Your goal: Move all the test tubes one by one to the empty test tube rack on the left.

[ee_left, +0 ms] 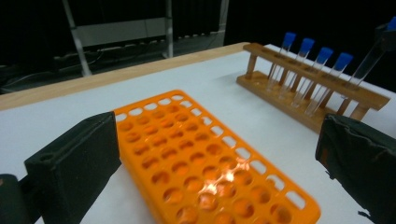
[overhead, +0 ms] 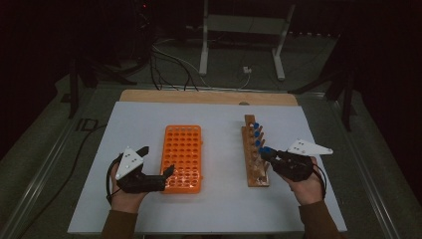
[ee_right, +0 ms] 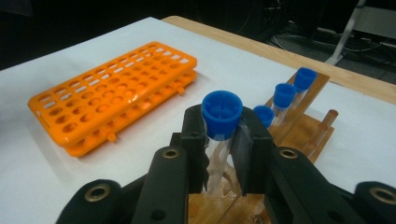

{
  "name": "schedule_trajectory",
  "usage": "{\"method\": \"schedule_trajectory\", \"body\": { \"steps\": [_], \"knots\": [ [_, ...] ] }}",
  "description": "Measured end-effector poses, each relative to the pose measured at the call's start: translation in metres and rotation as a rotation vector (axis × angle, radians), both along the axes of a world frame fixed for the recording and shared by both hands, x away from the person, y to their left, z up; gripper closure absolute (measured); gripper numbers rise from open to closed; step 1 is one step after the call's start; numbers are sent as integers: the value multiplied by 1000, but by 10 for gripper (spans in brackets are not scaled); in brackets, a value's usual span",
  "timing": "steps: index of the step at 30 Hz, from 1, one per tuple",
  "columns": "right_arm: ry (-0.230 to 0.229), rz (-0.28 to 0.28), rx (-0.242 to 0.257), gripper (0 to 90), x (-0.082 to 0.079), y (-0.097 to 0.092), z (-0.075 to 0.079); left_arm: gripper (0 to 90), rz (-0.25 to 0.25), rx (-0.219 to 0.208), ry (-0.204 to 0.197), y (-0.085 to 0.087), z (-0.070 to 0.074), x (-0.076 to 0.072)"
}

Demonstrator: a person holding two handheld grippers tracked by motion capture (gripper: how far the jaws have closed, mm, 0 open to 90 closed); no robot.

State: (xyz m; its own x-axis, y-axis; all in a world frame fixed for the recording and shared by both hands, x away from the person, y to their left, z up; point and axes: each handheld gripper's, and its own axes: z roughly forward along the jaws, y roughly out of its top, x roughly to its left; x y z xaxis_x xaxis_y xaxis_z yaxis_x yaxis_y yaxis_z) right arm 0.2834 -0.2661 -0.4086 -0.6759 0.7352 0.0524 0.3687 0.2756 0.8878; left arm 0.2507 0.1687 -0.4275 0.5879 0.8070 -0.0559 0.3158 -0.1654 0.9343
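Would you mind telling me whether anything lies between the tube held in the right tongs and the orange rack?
Nothing visible does: only bare white table separates the tube in the right tongs from the orange rack.

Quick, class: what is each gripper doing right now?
Left gripper: open, holding nothing, above the orange rack.
Right gripper: closed on a blue-capped tube.

I am in a lab. On my white surface (overhead: 219,209) there is an orange rack (overhead: 183,157) full of little round holes and a wooden rack (overhead: 255,158) that holds clear test tubes with blue caps (ee_left: 302,65). All around it is dark, with black cables (overhead: 164,69) on the floor and a white metal stand (overhead: 244,30) at the back.
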Motion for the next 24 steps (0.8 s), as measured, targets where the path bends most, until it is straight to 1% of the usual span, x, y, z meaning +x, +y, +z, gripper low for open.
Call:
{"method": "schedule_trajectory", "body": {
  "steps": [2, 6, 7, 8, 9, 10, 12, 13, 14, 16, 17, 19, 20, 22, 23, 24],
  "knots": [
    [0, 0, 1, 763, 0, 0, 2, 4, -16, -10, 2, -4, 2, 2],
    [5, 8, 8, 763, 1, 0, 12, 5, -50, -3, 0, -19, 7, 6],
    [4, 17, 15, 763, 1, 0, 17, 5, -56, -4, 0, -22, 8, 6],
    [4, 17, 15, 763, 1, 0, 17, 5, -65, -7, -4, -26, 9, 8],
    [1, 18, 17, 763, 0, 1, 20, 5, -77, -6, -3, -30, 11, 9],
    [-8, 26, 15, 763, 0, 3, 27, 10, -85, -7, -6, -35, 13, 10],
    [-19, 38, 14, 763, 0, 6, 33, 15, -104, -4, -7, -44, 16, 12],
    [-19, 38, 14, 763, 0, 6, 33, 15, -112, -3, -8, -47, 17, 13],
    [-24, 49, 16, 763, 0, 10, 37, 16, -123, -2, -10, -52, 19, 14],
    [-27, 55, 16, 763, 1, 13, 38, 16, -148, 5, -12, -63, 21, 15],
    [-25, 70, 18, 763, 2, 19, 40, 17, -159, 11, -13, -69, 22, 16],
    [-26, 74, 18, 763, 2, 21, 40, 27, -185, 18, -7, -77, 23, 18],
    [-24, 88, 18, 763, 3, 28, 40, 37, -193, 23, -5, -80, 24, 19],
    [-22, 93, 19, 763, 4, 31, 39, 40, -211, 33, -3, -87, 25, 21],
    [-14, 106, 22, 763, 5, 38, 39, 48, -221, 35, -3, -92, 25, 21],
    [-14, 106, 22, 763, 5, 38, 39, 48, -228, 41, -1, -95, 25, 22]
  ]
}}
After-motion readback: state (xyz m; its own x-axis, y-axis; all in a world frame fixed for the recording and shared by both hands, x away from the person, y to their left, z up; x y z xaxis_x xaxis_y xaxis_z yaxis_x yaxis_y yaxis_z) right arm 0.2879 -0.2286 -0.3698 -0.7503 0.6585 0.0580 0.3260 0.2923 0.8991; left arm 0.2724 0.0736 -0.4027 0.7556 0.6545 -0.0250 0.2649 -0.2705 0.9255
